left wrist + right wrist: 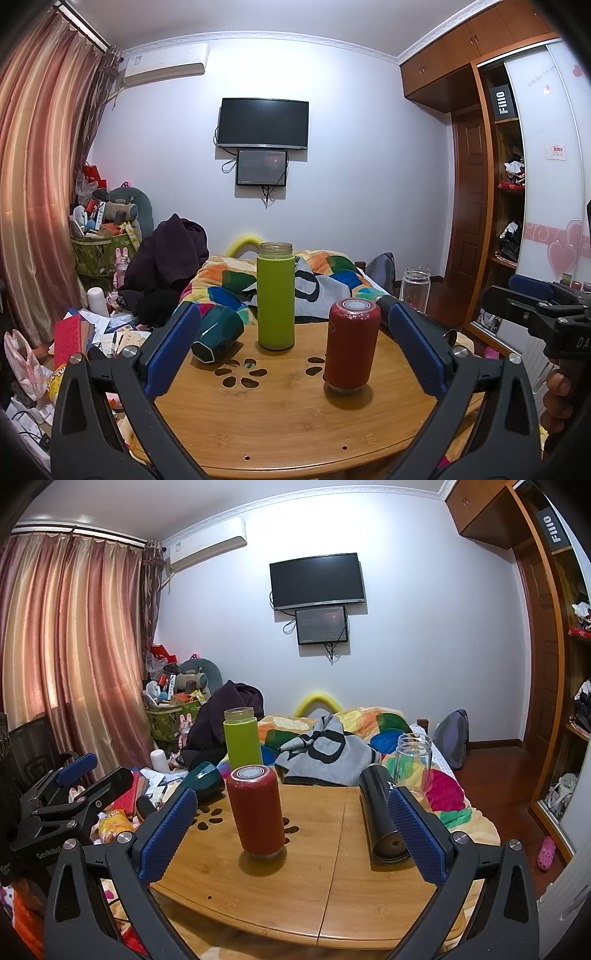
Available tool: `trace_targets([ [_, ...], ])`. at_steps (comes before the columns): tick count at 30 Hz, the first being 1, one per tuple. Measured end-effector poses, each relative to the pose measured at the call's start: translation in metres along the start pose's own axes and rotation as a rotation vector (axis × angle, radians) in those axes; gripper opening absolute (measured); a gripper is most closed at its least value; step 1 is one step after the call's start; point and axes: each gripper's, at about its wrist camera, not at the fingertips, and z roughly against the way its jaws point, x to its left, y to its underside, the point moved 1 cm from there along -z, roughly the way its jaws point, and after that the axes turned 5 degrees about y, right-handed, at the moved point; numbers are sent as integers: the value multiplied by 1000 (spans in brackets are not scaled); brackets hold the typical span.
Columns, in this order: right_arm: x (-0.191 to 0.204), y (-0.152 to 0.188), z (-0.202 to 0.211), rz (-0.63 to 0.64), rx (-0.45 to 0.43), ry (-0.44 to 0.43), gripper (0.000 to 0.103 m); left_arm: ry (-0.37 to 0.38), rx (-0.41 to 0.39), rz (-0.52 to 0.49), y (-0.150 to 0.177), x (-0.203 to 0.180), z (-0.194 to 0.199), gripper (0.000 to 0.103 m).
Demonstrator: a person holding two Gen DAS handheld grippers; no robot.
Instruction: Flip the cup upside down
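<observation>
Both grippers are released and hold nothing. The left gripper (291,350) stands wide open over the near part of the wooden table (280,424), and its blue pads (173,350) are on each side of the cups without touching them. The right gripper (291,834) is wide open too, above the same table (332,886), and it appears also at the right edge of the left view (532,306).

The red cup (351,345) stands on the table with its mouth down and its metal bottom up, between the fingers in both views (256,810). Behind it and to the left stands the green bottle (276,295), upright and without lid, well apart from the red cup. The teal cup (218,334) lies on its side at the far left edge of the table, just beside the left pad. The black cup (382,818) lies on its side at the right, close to the right pad (417,834), with its bottom toward the camera. The glass jar (413,760) stands upright behind it, at the far right of the table; whether it touches the black cup I cannot tell
</observation>
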Motion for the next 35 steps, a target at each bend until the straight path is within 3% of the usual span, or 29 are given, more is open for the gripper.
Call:
trace_targets([
  [35, 0, -2, -2, 8, 15, -1, 103, 21, 18, 33, -2, 6, 1, 103],
])
